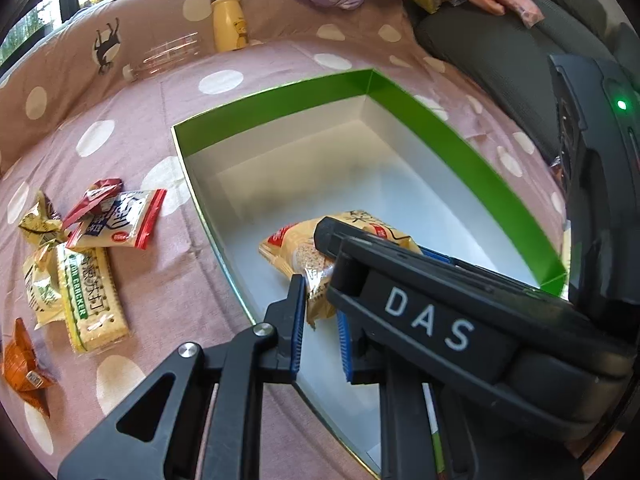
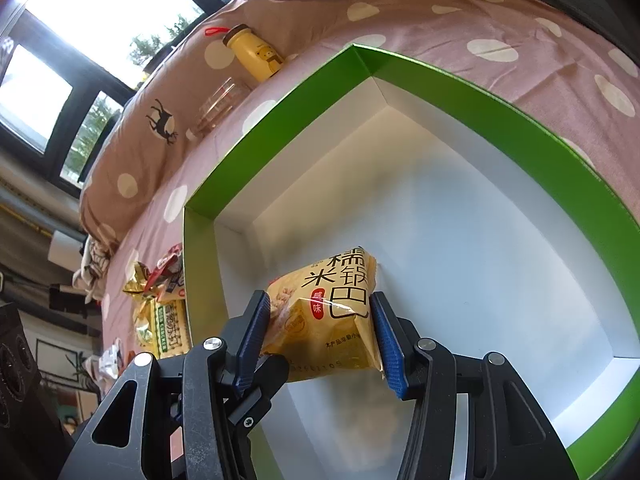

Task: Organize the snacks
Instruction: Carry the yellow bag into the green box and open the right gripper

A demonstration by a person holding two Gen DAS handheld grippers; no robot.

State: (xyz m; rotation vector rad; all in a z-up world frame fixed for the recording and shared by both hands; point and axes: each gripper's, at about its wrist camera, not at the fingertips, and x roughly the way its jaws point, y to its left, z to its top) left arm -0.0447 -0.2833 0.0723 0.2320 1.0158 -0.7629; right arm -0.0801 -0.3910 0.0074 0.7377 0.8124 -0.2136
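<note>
A yellow snack packet (image 2: 332,312) with black characters hangs low over the white floor of a green-walled box (image 2: 280,128), near its front left corner. My right gripper (image 2: 320,340) is shut on it, one blue pad pressing each side. In the left wrist view the same packet (image 1: 296,252) shows beside the box wall (image 1: 460,152). My left gripper (image 1: 320,304) is shut on the packet's crimped lower edge. The right gripper's black housing marked DAS (image 1: 428,320) crosses in front and hides much of the packet.
Loose snacks lie on the dotted pink bedspread left of the box: a cracker pack (image 1: 92,292), a red-and-white packet (image 1: 120,220), gold packets (image 1: 40,224), an orange one (image 1: 24,360). A yellow bottle (image 1: 228,20) and a clear bottle (image 1: 168,56) rest against the pillow behind.
</note>
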